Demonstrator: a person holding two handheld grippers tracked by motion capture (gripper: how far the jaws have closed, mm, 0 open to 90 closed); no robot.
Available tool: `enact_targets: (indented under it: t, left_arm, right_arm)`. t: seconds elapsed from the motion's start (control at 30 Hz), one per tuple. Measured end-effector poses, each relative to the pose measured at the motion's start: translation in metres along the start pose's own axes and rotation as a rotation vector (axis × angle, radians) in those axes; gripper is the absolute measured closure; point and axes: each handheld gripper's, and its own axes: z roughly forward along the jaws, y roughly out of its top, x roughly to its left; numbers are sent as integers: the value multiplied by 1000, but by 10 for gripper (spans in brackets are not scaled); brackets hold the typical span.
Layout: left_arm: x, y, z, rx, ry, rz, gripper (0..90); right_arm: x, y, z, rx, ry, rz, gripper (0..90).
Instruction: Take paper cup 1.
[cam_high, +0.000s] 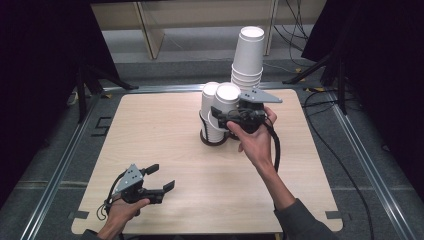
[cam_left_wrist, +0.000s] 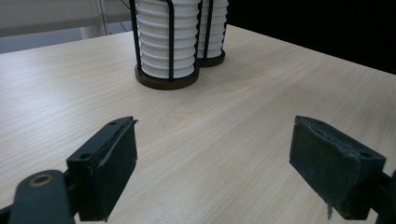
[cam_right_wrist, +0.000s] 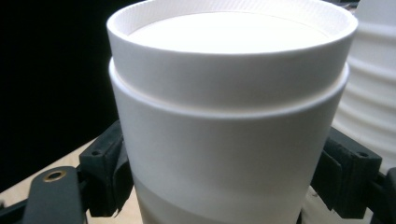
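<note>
Right tool carries a paper cup at the cup holders; left tool waits empty

High view: the right tool (cam_high: 223, 116) clamps a white cup (cam_high: 226, 101) just above the black wire holder (cam_high: 214, 136); seating it is left, with the tall cup stack (cam_high: 248, 55) close behind. Left gripper view: the left tool (cam_left_wrist: 212, 161) shows its jaws wide apart and empty, bare table (cam_left_wrist: 243, 112) between it and the holder (cam_left_wrist: 164, 80). Right gripper view: the cup (cam_right_wrist: 229, 116) sits squeezed between both pads (cam_right_wrist: 105, 172).
</note>
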Motion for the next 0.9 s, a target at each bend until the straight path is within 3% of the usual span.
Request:
enact_targets:
  t: [0.07,0.13,0.2,0.27,0.33,0.43,0.9]
  left_arm:
    - [0,0,0,2,0,0,147]
    - [0,0,0,1,-2,0,147]
    - [0,0,0,1,-3,0,147]
    - [0,0,0,2,-4,0,147]
    - [0,1,-1,22,6,4,147]
    - [-1,0,1,-1,-7,0,147]
    - [-1,1,1,3,-11,2,147]
  right_arm:
    - [-1,-9,-2,0,9,-12,190]
    - [-2,-20,-4,27,29,24,190]
    - [-3,-23,-3,12,27,8,189]
    - [-5,-29,-3,33,23,4,189]
    - [-5,-36,-2,44,39,31,189]
    - [-7,-43,0,58,53,48,189]
    - [-5,-69,10,95,117,64,189]
